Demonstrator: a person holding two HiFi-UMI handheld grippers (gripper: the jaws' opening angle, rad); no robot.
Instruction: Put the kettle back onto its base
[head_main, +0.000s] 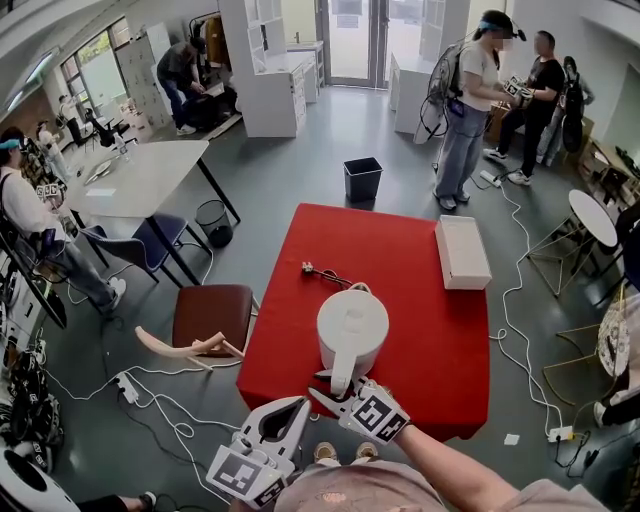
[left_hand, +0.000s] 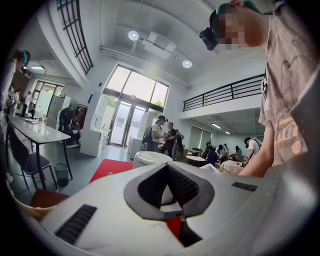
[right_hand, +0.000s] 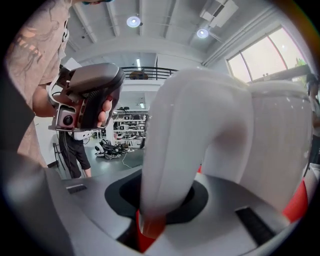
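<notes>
Down at the left, the left hand-held gripper (head_main: 301, 404) hangs just off the near edge of the red counter (head_main: 400, 240), jaws pressed together at the tips, nothing in them. Moving across: the white kettle (head_main: 352, 325) stands upright near the counter's front middle, a cord (head_main: 325, 273) trailing behind it. The right hand-held gripper (head_main: 336, 389) sits round its handle (right_hand: 190, 130), jaws spread, dark gaps either side, not pinching. Far right lies a white box (head_main: 462, 252).
</notes>
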